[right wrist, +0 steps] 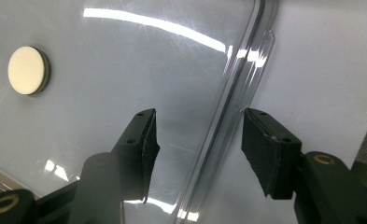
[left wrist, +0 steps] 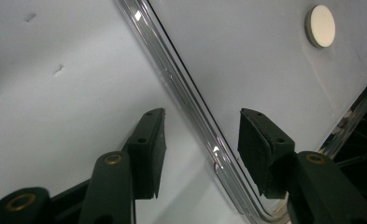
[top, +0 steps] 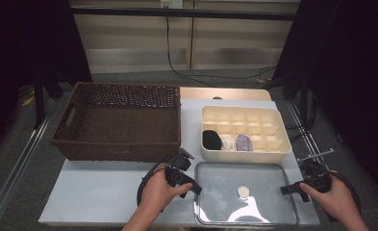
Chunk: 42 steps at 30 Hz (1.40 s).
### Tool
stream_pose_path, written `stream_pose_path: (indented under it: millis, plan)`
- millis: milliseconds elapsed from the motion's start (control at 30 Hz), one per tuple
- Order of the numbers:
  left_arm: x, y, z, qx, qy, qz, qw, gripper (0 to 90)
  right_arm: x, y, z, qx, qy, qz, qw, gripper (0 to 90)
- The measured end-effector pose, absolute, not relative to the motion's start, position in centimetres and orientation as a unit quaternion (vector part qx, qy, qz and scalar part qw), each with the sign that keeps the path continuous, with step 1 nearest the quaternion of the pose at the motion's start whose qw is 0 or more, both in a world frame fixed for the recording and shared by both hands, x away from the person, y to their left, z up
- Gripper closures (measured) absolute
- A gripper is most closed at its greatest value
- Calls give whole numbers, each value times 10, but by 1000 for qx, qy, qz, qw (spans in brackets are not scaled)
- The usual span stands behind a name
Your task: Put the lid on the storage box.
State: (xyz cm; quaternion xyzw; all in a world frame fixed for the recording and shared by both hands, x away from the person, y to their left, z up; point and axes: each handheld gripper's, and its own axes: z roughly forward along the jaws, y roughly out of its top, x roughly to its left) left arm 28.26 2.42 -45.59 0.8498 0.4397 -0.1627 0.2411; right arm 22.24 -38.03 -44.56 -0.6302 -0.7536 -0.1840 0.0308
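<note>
The clear lid (top: 246, 199) lies flat on the tabletop (top: 100, 192) before the compartment box (top: 244, 127). My left tool (top: 195, 186) and right tool (top: 286, 189) straddle its side rims half-open, gripping nothing. I should pinch both rims evenly, then lift level.

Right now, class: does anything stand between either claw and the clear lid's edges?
Nothing visible does. The left claw and the right claw each straddle an edge of the clear lid, jaws open.
</note>
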Motion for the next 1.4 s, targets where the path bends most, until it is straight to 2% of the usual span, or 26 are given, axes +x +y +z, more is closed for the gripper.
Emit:
stream_pose_path:
  millis: [167, 400, 767, 1133, 1400]
  plan:
    - [282, 21, -456, 850, 442, -159, 239, 524, 224, -380, -446, -644, -743, -175, 44, 484]
    - [282, 16, -456, 849, 449, -157, 233, 533, 227, -378, -446, -654, -735, -169, 54, 460]
    - [279, 14, -455, 843, 470, -137, 226, 591, 228, -377, -447, -662, -729, -166, 55, 488]
    - [274, 6, -453, 833, 498, -116, 211, 598, 226, -379, -449, -670, -719, -177, 59, 509]
    - [275, 12, -456, 816, 515, -125, 231, 619, 225, -380, -449, -676, -713, -178, 58, 528]
